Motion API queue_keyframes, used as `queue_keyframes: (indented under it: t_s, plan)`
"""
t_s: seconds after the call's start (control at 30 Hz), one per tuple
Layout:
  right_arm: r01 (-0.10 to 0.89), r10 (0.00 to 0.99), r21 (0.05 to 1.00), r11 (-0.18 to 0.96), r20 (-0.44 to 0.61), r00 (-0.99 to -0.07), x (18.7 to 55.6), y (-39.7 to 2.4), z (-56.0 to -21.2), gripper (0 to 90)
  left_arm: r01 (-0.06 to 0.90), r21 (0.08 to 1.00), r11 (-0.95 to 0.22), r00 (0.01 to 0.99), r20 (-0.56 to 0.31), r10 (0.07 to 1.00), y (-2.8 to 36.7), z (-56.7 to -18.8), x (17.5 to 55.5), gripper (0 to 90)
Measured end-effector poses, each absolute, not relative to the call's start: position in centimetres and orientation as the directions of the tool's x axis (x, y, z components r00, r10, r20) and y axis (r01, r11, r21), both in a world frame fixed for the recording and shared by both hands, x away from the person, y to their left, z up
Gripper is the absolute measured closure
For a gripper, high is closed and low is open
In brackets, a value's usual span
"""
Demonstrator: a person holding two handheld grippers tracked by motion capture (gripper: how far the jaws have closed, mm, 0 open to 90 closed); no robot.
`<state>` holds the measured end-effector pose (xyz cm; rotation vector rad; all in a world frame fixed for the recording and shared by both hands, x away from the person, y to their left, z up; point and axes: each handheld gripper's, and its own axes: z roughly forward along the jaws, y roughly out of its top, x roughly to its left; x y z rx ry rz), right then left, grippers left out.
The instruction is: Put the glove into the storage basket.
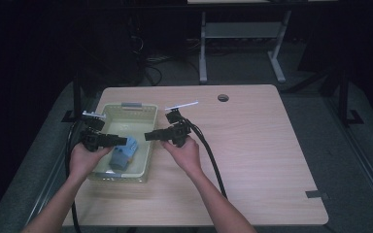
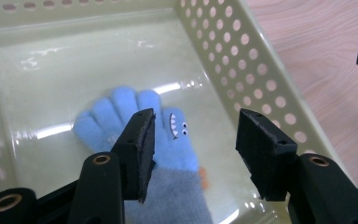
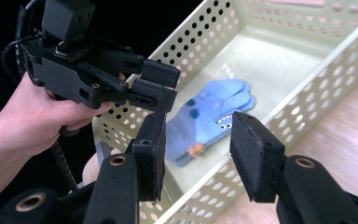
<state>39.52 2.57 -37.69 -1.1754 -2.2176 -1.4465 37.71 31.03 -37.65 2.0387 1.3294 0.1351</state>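
Observation:
A blue knitted glove (image 1: 126,154) with a toothy monster face and a grey cuff lies flat on the floor of a pale green perforated basket (image 1: 126,108). My left gripper (image 1: 123,141) hovers over the basket's left half, open, with the glove (image 2: 177,149) below its empty jaws (image 2: 193,144). My right gripper (image 1: 148,136) hangs over the basket's right rim, also open. Between its jaws (image 3: 198,140) I see the glove (image 3: 214,112) and the basket wall (image 3: 307,93) farther down. The left gripper (image 3: 161,81) and the hand that holds it are at the upper left of the right gripper view.
The basket stands at the left edge of a light wooden table (image 1: 252,145). A white strip (image 1: 181,105) lies just behind the right gripper, and a round cable hole (image 1: 223,97) sits near the far edge. Black cables (image 1: 213,165) trail back from both grippers.

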Motion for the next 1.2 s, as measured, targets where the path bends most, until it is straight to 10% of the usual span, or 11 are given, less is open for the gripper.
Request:
queue_keyframes:
  t_s: [1.2]
  plan:
    - [0.744, 0.504, 0.665, 0.066, 0.621, -0.6, 39.2, -5.6, -37.4, 42.4, 0.708, 0.664, -0.241, 0.521, -0.261, 0.813, 26.1, -35.7, 37.8, 32.7]
